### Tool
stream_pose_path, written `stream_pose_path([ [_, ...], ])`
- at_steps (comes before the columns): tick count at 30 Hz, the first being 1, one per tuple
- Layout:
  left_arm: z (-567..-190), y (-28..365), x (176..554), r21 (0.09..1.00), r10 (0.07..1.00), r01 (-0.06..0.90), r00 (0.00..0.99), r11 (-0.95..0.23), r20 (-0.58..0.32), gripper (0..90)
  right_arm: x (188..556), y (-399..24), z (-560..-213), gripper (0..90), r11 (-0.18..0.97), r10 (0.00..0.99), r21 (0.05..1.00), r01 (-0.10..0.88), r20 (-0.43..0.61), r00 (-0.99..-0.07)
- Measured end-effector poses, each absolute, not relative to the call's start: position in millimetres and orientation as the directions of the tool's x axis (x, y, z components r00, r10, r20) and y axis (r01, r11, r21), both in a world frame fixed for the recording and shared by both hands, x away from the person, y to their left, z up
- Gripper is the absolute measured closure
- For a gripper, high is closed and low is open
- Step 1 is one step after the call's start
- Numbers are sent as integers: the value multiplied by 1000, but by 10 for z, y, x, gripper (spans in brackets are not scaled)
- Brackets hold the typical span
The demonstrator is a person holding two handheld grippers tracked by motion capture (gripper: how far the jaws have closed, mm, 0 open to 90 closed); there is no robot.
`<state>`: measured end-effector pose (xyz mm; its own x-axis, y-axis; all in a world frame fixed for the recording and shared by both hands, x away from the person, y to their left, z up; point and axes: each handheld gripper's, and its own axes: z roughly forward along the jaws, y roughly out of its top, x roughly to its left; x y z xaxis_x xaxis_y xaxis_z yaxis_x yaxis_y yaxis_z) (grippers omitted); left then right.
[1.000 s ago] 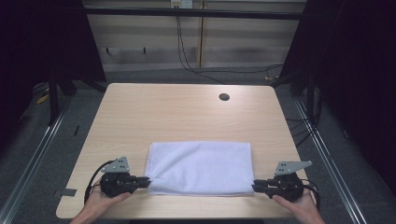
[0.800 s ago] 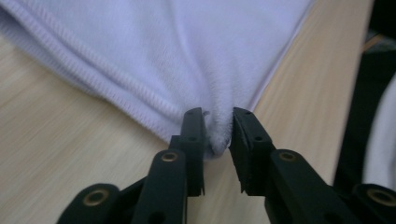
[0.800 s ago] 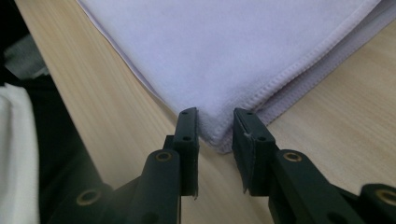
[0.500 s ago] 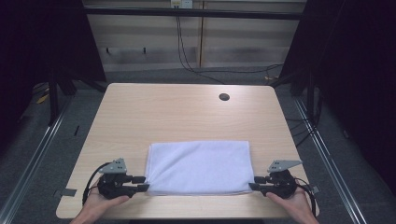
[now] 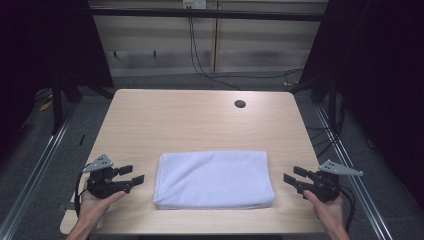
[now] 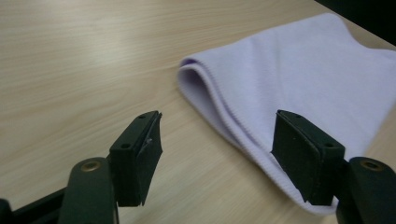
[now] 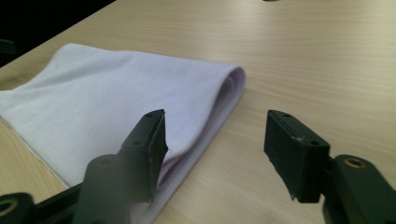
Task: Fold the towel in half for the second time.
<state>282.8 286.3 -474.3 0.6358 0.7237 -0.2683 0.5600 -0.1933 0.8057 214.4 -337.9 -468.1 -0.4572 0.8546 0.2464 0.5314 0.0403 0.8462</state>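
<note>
A folded white towel [image 5: 214,178] lies flat on the wooden table [image 5: 200,125], near its front edge. My left gripper [image 5: 131,175] rests open on the table a short way left of the towel, apart from it. Its jaws have just been opening and nothing is between them. In the left gripper view the towel's folded edge [image 6: 219,112] lies beyond the jaws. My right gripper [image 5: 292,175] is open just right of the towel, also clear of it; its jaws have just been opening too. The right gripper view has the towel's fold [image 7: 224,102] ahead on the left.
A small round cable hole [image 5: 240,104] sits near the table's far right. Metal rails [image 5: 37,165] run along the floor on both sides. Cables [image 5: 210,70] hang behind the table. Bare tabletop stretches beyond the towel.
Both grippers let go of the towel's front corners and drew outward, the left to the left, the right to the right. Their jaws opened. The towel now lies flat by itself.
</note>
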Motion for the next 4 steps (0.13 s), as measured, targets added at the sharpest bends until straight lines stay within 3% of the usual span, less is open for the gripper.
stream_pose_path([
  [4, -4756, 2862, 2771, 798, 737, 573, 618, -184, -273, 274, 2065, -3387, -4656, 342, 26, 859, 852, 524, 249, -447],
])
